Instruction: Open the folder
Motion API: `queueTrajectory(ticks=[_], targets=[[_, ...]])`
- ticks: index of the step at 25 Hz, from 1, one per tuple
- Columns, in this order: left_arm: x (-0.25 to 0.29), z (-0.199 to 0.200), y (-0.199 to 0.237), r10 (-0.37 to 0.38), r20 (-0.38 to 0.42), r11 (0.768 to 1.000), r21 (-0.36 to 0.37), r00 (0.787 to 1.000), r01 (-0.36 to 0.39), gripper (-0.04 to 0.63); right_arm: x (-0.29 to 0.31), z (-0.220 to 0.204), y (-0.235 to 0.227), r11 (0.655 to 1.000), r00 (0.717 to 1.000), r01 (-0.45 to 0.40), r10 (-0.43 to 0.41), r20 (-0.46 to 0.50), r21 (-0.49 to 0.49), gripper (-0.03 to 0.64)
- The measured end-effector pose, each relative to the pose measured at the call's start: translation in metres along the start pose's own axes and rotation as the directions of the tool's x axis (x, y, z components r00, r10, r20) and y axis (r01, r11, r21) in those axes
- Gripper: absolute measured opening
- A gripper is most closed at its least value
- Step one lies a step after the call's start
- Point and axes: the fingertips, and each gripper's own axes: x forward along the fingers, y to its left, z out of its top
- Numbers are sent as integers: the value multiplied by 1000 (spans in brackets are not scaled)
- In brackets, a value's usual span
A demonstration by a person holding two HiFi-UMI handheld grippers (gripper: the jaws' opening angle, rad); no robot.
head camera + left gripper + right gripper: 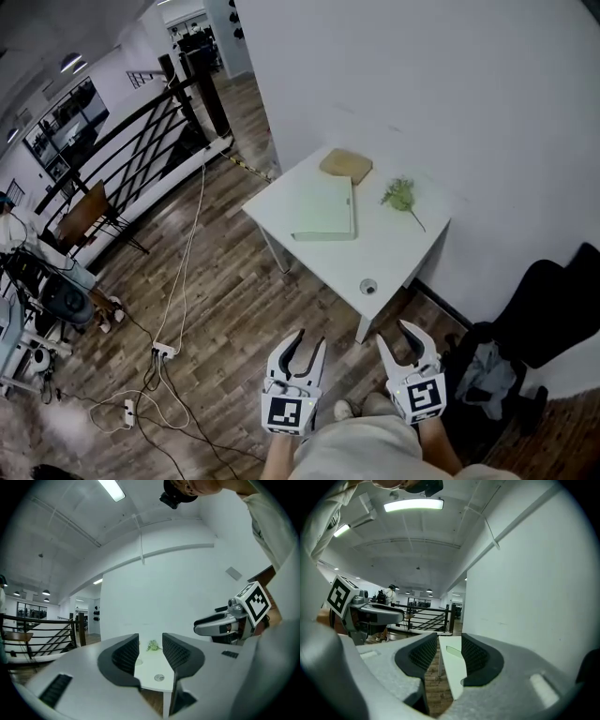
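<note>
A pale green folder (325, 210) lies shut on the small white table (394, 253), toward its far side. In the right gripper view the folder (453, 651) shows as a flat green slab on the tabletop (452, 672). My left gripper (310, 337) and right gripper (394, 333) are held side by side over the wood floor, short of the table's near corner and pointing level at it. Both stand open with nothing between the jaws. The left gripper (150, 644) frames the table's near edge (150, 684). The right gripper (449, 641) frames the table's long side.
On the table also lie a tan flat pad (346, 165), a green sprig (401, 196) and a small round cap (367, 287). A white wall backs the table. A black chair with a bag (539, 323) stands at the right. Cables and a power strip (164, 351) cross the floor at the left, before a black railing (141, 141).
</note>
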Motion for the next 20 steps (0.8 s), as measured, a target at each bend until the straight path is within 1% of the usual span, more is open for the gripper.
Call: queueTrajectory(ticks=[9,16,20], targets=[[34,-6,22,-25,7,1000,12,1000,25,156,34,-3,-13,1000,1000,17,-17,-10,-11,146],[67,-5,41,-43,14,998,41,999,43,156,73,-2,-28,1000,1000,16,-16,-5,12,146],[95,-6,56,-47,18,999,30,999,46,156,103,-1,-43,1000,1000,12,-12,-3,12,146]])
